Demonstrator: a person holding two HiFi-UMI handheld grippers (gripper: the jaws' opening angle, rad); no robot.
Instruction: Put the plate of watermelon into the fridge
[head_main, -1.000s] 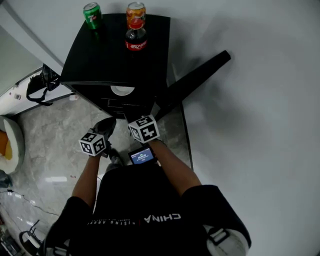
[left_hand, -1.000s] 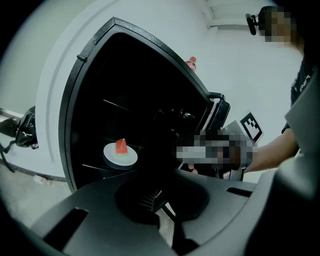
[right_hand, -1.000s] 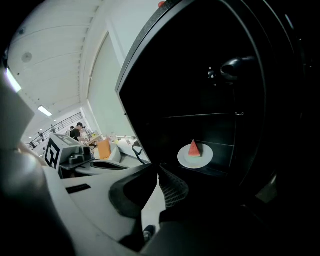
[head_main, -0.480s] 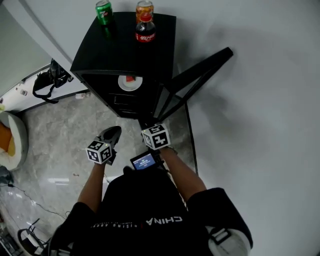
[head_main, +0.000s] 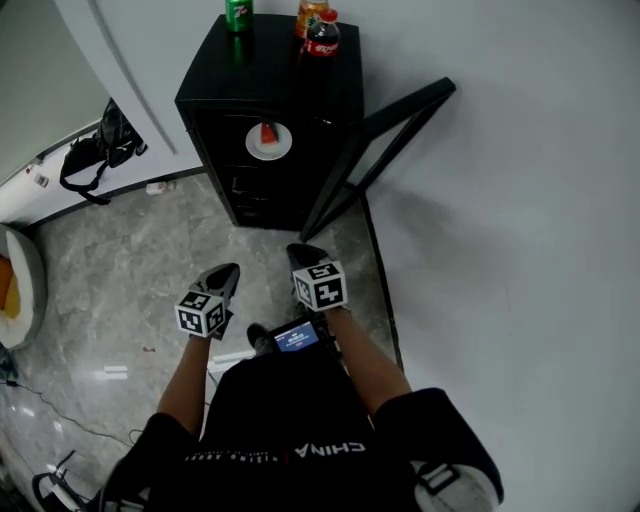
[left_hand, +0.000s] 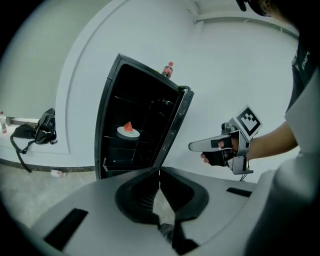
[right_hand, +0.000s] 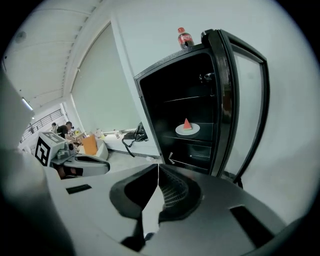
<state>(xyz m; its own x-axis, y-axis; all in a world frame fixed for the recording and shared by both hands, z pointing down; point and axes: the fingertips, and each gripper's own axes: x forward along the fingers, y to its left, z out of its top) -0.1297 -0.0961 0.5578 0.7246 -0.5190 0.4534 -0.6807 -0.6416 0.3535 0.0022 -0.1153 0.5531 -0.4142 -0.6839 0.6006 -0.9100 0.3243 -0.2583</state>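
As the person stepped back, the head view showed both claws farther from the fridge (head_main: 270, 75) than a second ago. The left claw (head_main: 226, 270) and the right claw (head_main: 300, 252) hung low over the floor (head_main: 120, 260), side by side. Well ahead of them, the plate (head_main: 268, 146) with the watermelon (head_main: 268, 132) sat on a shelf inside the fridge.

In the left claw's own view, its jaws were shut tight with nothing between them. The plate sat far in front and a bit to the left. The right claw floated off to its right side.

In the right claw's view, its jaws were closed too, and empty. The plate was well ahead and a bit to the right, up on the shelf. The door (right_hand: 226, 110) stood wide open, further right of the claw. A cola bottle (right_hand: 184, 38) stood on top of the fridge, high above the claw.

So the plate looked put away already. I think the only job left was to push the door shut, and the right claw was nearer to it.
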